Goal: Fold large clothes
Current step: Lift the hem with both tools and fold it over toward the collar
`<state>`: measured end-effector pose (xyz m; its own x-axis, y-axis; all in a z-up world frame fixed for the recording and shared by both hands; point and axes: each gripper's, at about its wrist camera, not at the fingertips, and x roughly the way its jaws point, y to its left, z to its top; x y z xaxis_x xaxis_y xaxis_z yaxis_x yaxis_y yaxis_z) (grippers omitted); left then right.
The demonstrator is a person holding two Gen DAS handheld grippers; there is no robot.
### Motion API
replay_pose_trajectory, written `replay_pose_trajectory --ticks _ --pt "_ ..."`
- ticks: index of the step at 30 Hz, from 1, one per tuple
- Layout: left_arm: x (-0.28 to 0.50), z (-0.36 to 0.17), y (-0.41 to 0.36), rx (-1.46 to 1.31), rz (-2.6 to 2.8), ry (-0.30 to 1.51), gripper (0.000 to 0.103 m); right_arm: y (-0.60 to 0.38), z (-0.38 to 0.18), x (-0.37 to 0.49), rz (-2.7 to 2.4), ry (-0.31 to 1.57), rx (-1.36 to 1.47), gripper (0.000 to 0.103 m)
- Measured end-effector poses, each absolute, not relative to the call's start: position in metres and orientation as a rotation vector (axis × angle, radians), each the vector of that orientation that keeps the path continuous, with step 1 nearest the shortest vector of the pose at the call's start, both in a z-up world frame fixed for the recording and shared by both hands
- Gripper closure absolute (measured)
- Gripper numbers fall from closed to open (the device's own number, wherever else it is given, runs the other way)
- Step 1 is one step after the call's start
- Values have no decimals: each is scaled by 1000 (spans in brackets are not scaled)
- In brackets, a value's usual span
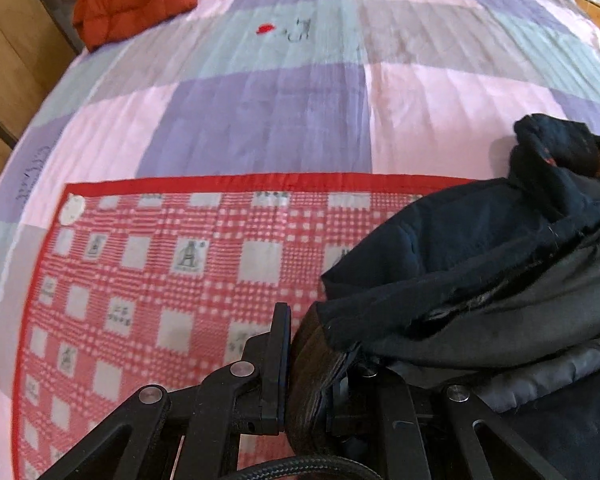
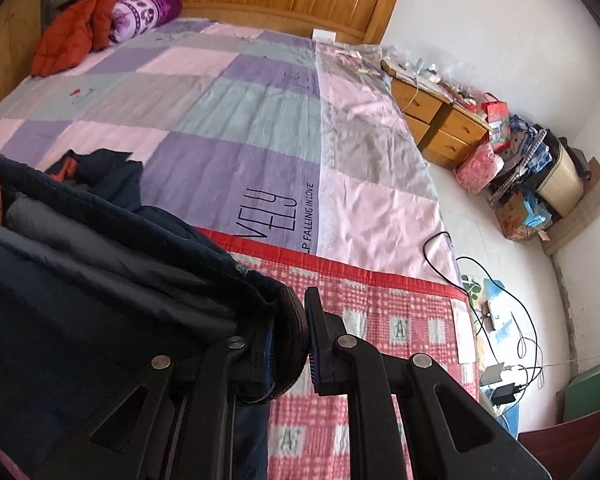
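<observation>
Dark jacket [image 1: 480,264] beside bare quilt [image 1: 260,120]

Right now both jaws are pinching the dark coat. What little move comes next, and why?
Probably lower the dark coat flat onto the red checked blanket. The left gripper and right gripper each pinch a ribbed edge, and the coat hangs bunched and lifted over the bed. It likely needs to lie spread out before any fold will come out neat.

Below me the bed [image 2: 228,120] wears a pink, purple and grey patchwork cover. On it lie a red checked blanket [image 1: 160,272], my dark jacket [image 1: 480,280], an orange coat [image 2: 66,40] and a purple pillow [image 2: 146,10].
</observation>
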<state>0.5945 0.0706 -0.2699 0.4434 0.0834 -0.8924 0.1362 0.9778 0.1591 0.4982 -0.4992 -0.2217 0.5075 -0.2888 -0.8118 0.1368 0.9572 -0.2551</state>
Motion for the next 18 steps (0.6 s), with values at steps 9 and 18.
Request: replay_pose_trajectory --ticks 9,18 --pt "634 -302 60 208 -41 1158 90 -511 -258 539 -265 1057 -150 89" --pt "655 -333 55 201 -62 1231 86 -519 -299 566 -298 1139 -95 87"
